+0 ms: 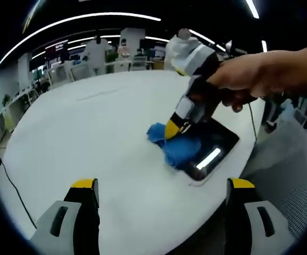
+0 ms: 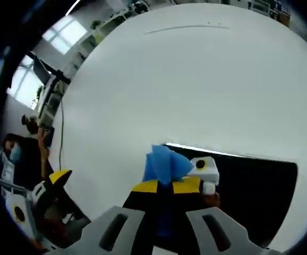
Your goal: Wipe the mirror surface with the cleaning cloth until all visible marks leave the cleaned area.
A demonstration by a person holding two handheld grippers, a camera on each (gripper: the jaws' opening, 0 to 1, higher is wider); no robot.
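Right tool (image 2: pixel 167 186) clamps the blue cleaning cloth (image 1: pixel 181 149) against the dark mirror (image 1: pixel 217 143) near the white tabletop (image 1: pixel 100 127) edge; cloth hides part of the glass. Left tool (image 1: pixel 161 194) hovers, jaws apart. No legible writing.

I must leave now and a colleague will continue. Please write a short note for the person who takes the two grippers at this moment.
Right gripper: shut on the blue cleaning cloth, pressing it on the mirror.
Left gripper: open, holding nothing, hovering over the white table, short of the mirror.
Mirror: lies flat near the table's edge; the cloth covers its end nearer the table's centre.
Done: cloth grasped and in contact with the mirror.
Left: whether marks remain cannot be told; the dark surface reflects a ceiling light. Probably wipe across the uncovered part, then check.
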